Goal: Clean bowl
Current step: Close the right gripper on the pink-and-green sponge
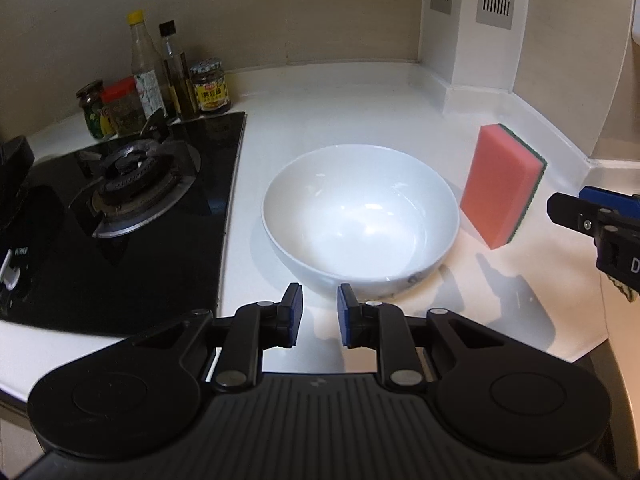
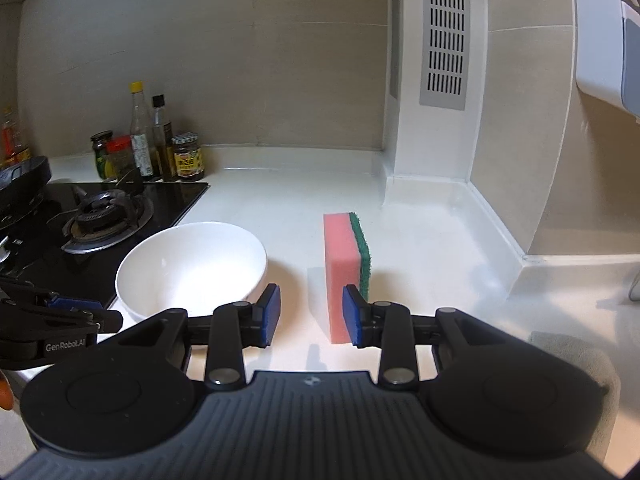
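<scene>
Tongs first: we hold our left tongs [image 1: 319, 308] open and empty just short of the white bowl [image 1: 360, 212] mid-tabletop [image 1: 360, 96], beside the stove [image 1: 120, 216]. Our right tongs [image 2: 311, 314] gape before the upright pink sponge [image 2: 340, 272], gripping nothing.

White bowl [image 1: 360, 216] on the white worktop [image 1: 320, 100], empty. Left gripper [image 1: 319, 318] just in front of it, jaws apart, holding nothing. Pink sponge [image 1: 502, 184] standing up beside the bowl. Black stove [image 1: 120, 200] and bottles [image 1: 160, 76] off to the side.
</scene>
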The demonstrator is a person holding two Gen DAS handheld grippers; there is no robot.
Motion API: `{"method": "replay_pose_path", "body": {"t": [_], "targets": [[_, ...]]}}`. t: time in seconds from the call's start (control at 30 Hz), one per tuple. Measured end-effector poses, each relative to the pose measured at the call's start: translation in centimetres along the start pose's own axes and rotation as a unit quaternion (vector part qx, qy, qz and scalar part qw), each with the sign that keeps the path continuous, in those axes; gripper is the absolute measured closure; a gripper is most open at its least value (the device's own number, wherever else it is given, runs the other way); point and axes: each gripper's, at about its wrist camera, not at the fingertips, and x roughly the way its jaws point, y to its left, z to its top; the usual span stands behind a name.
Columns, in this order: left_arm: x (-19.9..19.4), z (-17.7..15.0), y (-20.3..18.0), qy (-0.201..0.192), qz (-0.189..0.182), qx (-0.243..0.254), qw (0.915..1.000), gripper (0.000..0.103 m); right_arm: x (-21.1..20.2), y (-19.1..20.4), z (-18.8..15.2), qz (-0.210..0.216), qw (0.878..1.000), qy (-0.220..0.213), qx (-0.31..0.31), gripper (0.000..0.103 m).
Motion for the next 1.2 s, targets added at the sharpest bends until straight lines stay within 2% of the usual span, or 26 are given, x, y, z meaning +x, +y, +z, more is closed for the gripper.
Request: {"method": "replay_pose_path", "body": {"t": [0.17, 0.3, 0.83, 1.1, 1.2], "targets": [[0.6, 0.9, 0.8, -0.009, -0.025, 0.016, 0.9995, 0.079, 0.6, 0.0, 1.0, -0.031, 0.999, 0.006, 0.004, 0.073], [1.6, 1.2, 1.4, -0.001, -0.037, 0.021, 0.9991, 0.079, 1.5, -0.4, 1.7, -0.055, 0.998, 0.014, 0.013, 0.073], [2.6, 2.6, 4.5, -0.013, -0.075, 0.061, 0.9952, 0.079, 2.2, 1.5, 2.8, -0.103, 0.994, 0.015, 0.028, 0.074], [3.0, 2.0, 6.6, -0.002, -0.070, 0.091, 0.9933, 0.079, 2.6, 2.7, 2.5, -0.121, 0.992, 0.014, 0.045, 0.074], [3.2, 2.1, 7.1, -0.002, -0.071, 0.089, 0.9935, 0.079, 2.9, 2.6, 2.8, -0.122, 0.991, 0.010, 0.049, 0.074]]}}
